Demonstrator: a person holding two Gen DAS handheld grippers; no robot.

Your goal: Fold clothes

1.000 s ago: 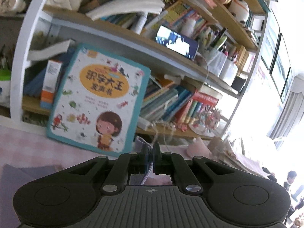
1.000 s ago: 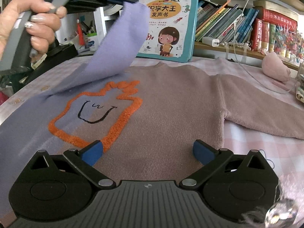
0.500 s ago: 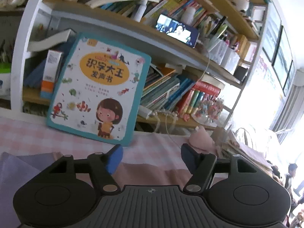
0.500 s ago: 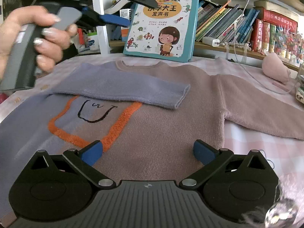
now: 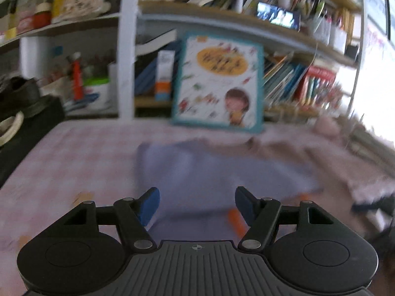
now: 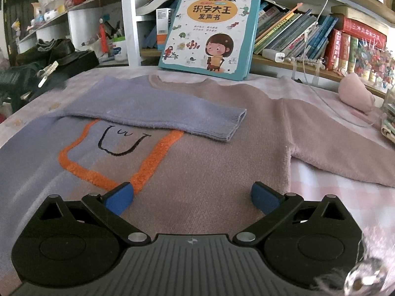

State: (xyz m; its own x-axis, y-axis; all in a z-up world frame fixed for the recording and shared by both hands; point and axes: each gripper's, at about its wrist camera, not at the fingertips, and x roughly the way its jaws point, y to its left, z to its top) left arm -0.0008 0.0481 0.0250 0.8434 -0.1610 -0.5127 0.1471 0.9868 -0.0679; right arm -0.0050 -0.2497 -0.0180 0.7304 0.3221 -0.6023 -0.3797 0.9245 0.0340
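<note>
On the pink checked tablecloth (image 6: pixel 345 185) in front of you the sweater (image 6: pixel 222 153) lies flat, its neckline at the far side close to the picture book (image 6: pixel 209 27) that leans against the bookshelf (image 6: pixel 308 59). The sweater is lilac on its left part and dusty pink on its right, with an orange outline (image 6: pixel 153 160) and a black smiling mouth stitched on the chest. Its lilac sleeve (image 6: pixel 158 113) is folded across the chest, the cuff pointing right and resting just over the top of the orange outline. The pink sleeve (image 6: pixel 345 148) stretches out to the right, flat on the cloth.

Your right gripper (image 6: pixel 192 197) hangs over the near part of the sweater with its blue pads wide apart and nothing between them; whether they touch the knit you cannot tell from this angle.

Your left gripper (image 5: pixel 196 204) is over the left, lilac side of the sweater (image 5: pixel 209 172), seen through heavy blur. Its jaws have just been opening and stand well apart, with only the fabric below showing in the gap and nothing gripped. The book (image 5: pixel 217 81) stands far beyond it.
</note>
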